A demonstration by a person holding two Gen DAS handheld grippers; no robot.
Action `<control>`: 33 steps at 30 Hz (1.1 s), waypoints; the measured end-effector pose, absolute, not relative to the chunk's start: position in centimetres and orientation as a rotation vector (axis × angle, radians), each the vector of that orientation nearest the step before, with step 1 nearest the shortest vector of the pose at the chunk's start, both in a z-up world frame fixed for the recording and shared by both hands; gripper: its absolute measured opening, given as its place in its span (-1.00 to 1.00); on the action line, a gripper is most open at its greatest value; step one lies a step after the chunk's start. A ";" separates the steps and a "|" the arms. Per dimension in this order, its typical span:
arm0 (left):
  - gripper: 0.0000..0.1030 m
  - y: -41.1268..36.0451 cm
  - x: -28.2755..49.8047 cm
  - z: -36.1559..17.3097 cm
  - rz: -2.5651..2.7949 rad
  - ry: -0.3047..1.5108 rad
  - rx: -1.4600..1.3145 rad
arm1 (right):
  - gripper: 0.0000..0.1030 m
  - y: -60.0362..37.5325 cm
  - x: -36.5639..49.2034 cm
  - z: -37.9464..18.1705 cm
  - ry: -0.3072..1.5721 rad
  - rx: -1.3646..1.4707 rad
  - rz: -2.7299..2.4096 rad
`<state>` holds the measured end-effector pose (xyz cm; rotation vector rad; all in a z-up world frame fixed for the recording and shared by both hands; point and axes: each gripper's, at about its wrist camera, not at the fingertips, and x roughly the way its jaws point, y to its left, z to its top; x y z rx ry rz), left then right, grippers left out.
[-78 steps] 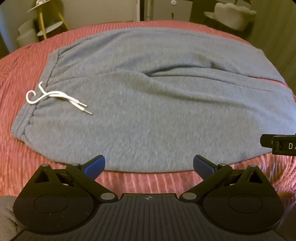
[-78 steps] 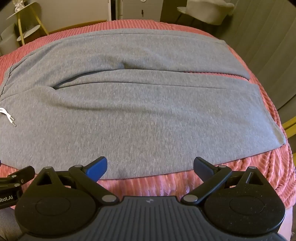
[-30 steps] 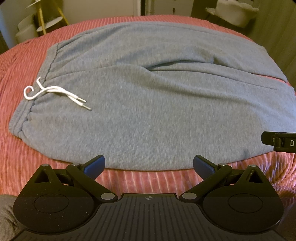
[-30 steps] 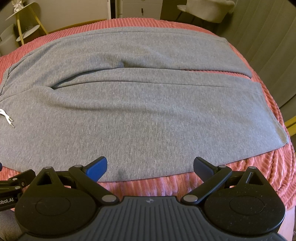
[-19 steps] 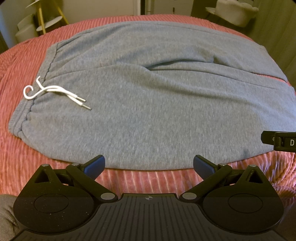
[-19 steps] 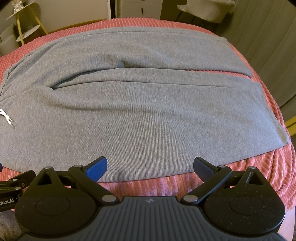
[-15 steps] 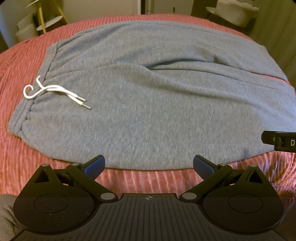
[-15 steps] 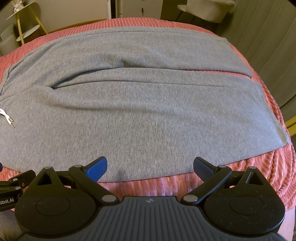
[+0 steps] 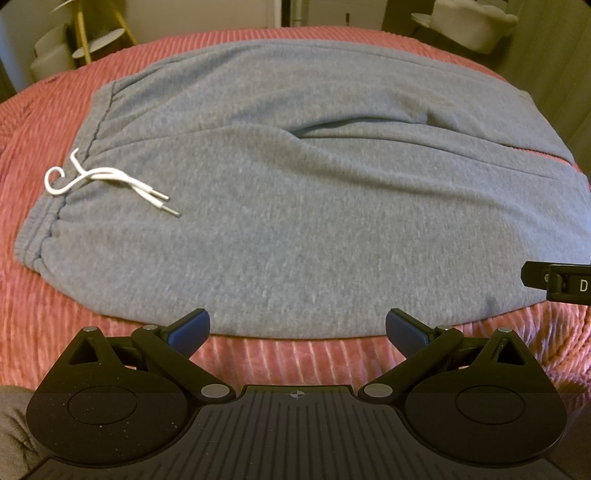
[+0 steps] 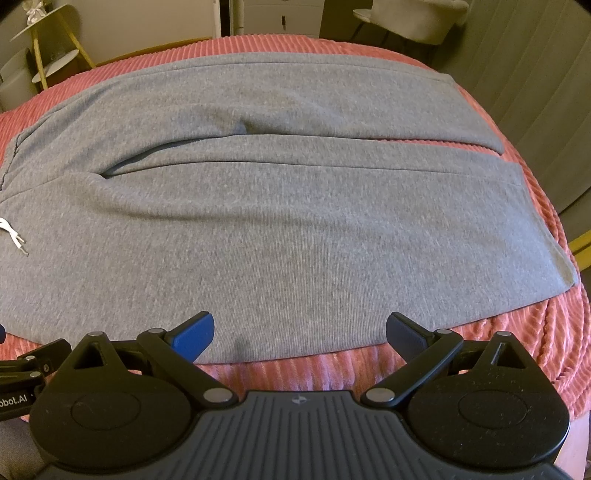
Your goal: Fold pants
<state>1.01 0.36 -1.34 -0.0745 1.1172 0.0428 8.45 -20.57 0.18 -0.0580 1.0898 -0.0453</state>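
As 0.5 s ago, pants (image 9: 314, 221) flat, fingers (image 9: 190, 328) apart.

pants (image 9: 314, 229): heather grey, fine knit fleck | drawstring (image 9: 107, 182): white, silver metal tips | bedspread (image 9: 280, 354): salmon-pink, ribbed corded stripes | left gripper (image 9: 297, 328): black body, blue finger pads | right gripper (image 10: 300, 330): black body, blue pads | side table (image 10: 55, 37): yellow legs, white shelves

We see a bed with a pink ribbed bedspread (image 10: 532, 332), a gold-legged side table (image 10: 55, 48) at far left, a pale upholstered chair (image 10: 413, 16) behind, white drawers (image 10: 280, 16) and grey-green curtains (image 10: 535, 74) at right, under dim warm light
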 end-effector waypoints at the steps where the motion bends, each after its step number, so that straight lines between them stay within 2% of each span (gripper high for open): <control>1: 1.00 0.4 1.0 -1.3 0.042 1.117 -0.076 | 0.93 -20.6 8.5 0.2 1.088 -0.056 -0.046; 20: 1.00 0.5 3.1 -1.0 0.052 1.097 -0.067 | 0.93 -21.4 10.2 -0.4 1.051 -0.045 -0.017; 26: 1.00 2.3 7.3 0.8 0.109 1.023 -0.098 | 0.93 -25.4 13.1 -0.1 1.028 0.247 0.170; 28: 1.00 3.2 9.7 1.4 0.166 0.981 -0.098 | 0.93 -27.0 14.8 0.5 0.953 0.284 0.120; 31: 1.00 4.6 13.6 1.1 0.232 0.950 -0.134 | 0.93 -29.9 18.4 1.8 0.687 0.314 0.013; 33: 1.00 5.7 16.0 0.5 0.255 0.942 -0.172 | 0.93 -31.0 21.9 1.7 0.655 0.315 0.009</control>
